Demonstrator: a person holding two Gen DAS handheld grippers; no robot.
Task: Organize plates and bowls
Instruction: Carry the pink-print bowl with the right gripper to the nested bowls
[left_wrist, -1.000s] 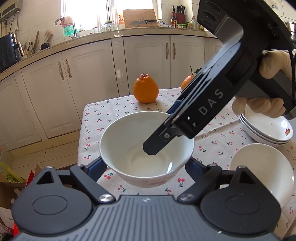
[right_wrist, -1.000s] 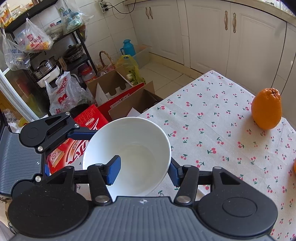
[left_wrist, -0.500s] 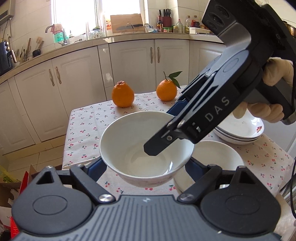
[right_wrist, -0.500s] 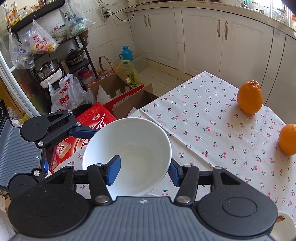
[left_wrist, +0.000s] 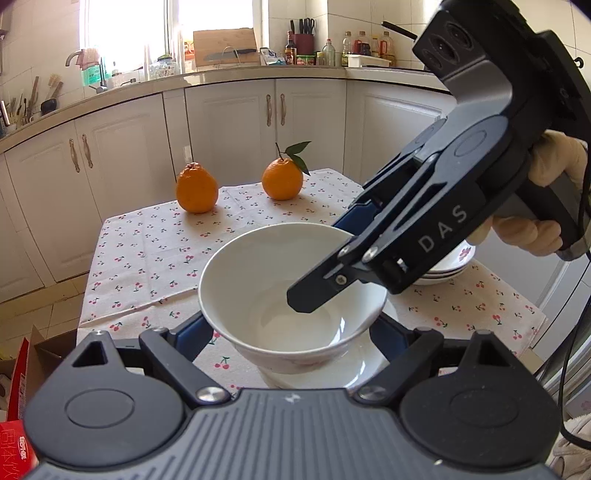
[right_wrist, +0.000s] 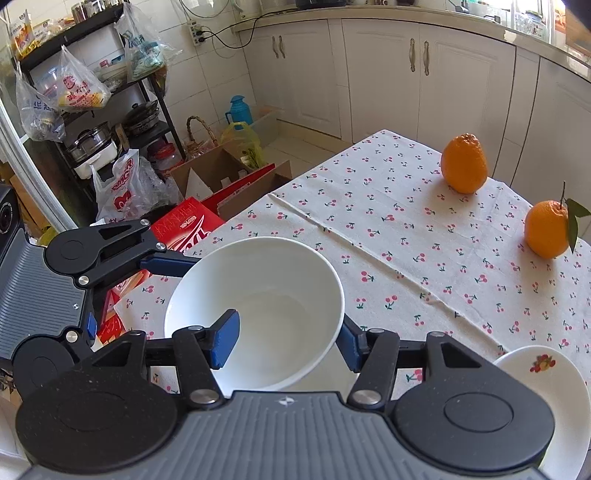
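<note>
A: Where does the left wrist view look from?
B: Close over the white bowl (left_wrist: 291, 295), angled down, facing the cabinets.
A: And the right?
B: Steeper, toward the storage rack (right_wrist: 92, 92). Both share the bowl, the two oranges (left_wrist: 197, 188) and the cherry tablecloth (right_wrist: 406, 236).

daylight floods a kitchen through the window (left_wrist: 129, 33) at the upper left of the left wrist view, blown out to pure white and leaving the countertop (left_wrist: 221, 75) items beneath it backlit. the white bowl (left_wrist: 291, 295) carries a small glare streak on its inner wall and soft grey shading low on its near side. oranges (left_wrist: 196, 188) cast faint shadows on the tablecloth (left_wrist: 147, 251). in the right wrist view light is even and softer, the shelf rack (right_wrist: 92, 92) at upper left dimmer. both views are sharp at centre; fisheye curvature bends cabinets (right_wrist: 417, 74) and dark vignetting clips the corners.
</note>
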